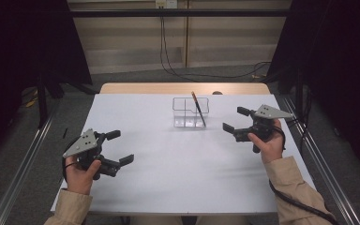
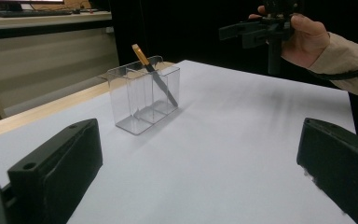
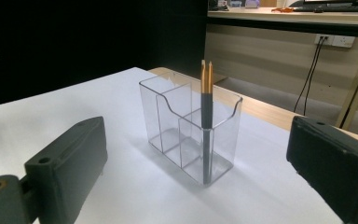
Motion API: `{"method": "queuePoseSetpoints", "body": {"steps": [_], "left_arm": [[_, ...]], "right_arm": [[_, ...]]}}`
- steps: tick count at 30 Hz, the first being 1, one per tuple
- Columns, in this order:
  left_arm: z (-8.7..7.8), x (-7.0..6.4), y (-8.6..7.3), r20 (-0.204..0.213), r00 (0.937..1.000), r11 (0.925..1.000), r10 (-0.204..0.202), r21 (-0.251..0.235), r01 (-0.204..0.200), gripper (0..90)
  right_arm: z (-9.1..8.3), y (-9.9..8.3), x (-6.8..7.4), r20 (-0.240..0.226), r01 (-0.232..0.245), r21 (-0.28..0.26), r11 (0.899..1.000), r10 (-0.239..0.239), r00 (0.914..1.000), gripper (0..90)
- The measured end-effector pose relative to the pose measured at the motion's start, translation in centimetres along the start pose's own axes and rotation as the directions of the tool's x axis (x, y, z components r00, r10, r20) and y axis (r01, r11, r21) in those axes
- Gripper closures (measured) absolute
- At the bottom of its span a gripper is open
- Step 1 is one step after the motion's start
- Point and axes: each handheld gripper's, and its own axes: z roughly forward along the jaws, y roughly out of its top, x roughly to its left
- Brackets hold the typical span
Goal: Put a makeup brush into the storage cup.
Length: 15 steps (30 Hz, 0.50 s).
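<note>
Clear three-compartment holder near the far edge of the white worktop, about midway between its side edges; two dark, gold-tipped chopsticks leaning in its end compartment. Broad bare surface toward the near edge. Left tongs near the left edge, jaws wide apart, holding nothing. Right tongs just right of the holder, raised, jaws wide apart, holding nothing.

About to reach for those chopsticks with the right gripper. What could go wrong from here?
The clear organizer looks light and stands loose on the table; a sideways pull could tip or drag it. The chopsticks lean together in an end compartment; the open right gripper might catch one alone, or the wall.
</note>
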Motion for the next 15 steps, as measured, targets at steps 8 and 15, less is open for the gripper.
{"method": "queuePoseSetpoints", "body": {"steps": [8, 15], "left_arm": [[0.0, 0.0, 0.0, -0.001, 1.0000, 1.0000, 0.002, 0.002, -0.002, 0.0], [0.0, 0.0, 0.1, 0.000, 1.0000, 1.0000, 0.005, 0.001, -0.005, 0.0]], "right_arm": [[-1.1, -0.4, 0.4, 0.006, 0.009, 0.015, 1.000, -0.010, 0.9999, 4.4], [-1.7, -0.7, 0.8, 0.000, 0.007, 0.018, 1.000, -0.007, 1.0000, 4.4]]}}
